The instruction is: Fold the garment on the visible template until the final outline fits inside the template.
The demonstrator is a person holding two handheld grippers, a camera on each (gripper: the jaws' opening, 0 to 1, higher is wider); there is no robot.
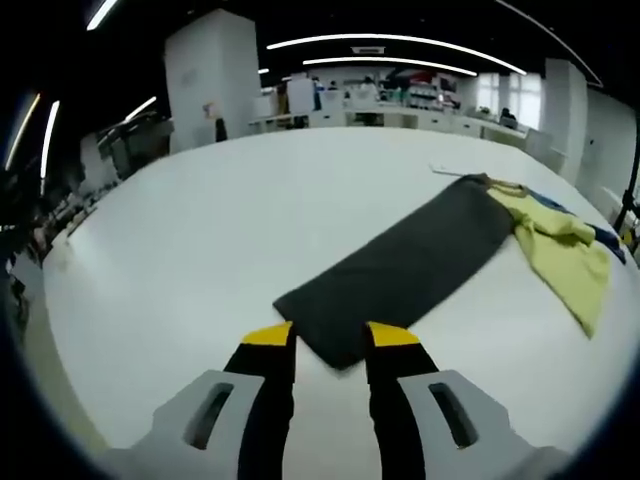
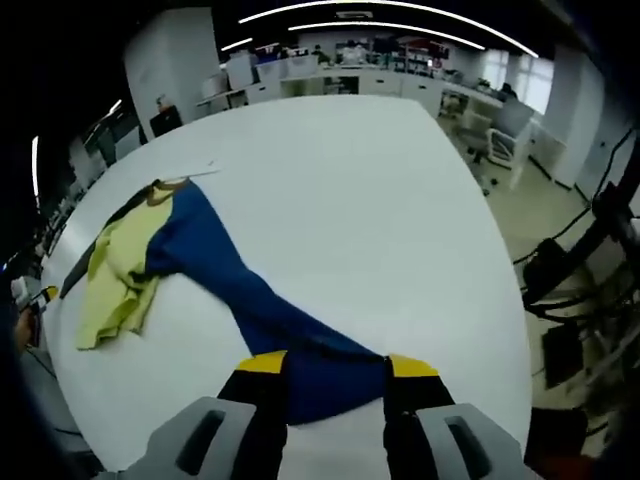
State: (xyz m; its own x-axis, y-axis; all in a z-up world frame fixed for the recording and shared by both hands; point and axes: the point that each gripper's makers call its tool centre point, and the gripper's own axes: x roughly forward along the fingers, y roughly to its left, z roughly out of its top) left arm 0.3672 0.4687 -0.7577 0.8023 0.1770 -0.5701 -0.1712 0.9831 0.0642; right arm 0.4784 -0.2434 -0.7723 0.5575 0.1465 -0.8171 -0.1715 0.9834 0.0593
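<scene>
Between my left gripper's [image 1: 331, 345] parted jaws lies the dark grey end of the garment [image 1: 400, 265] on the white table [image 1: 200, 230]; my right gripper [image 2: 335, 370] straddles its blue end [image 2: 320, 375], also wide; I judge folding barely begun; next, pinch both ends; I see no containers.

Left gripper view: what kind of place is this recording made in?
Probably an open-plan office or lab: a large white table carries the garment, with desks and ceiling strip lights behind.
</scene>
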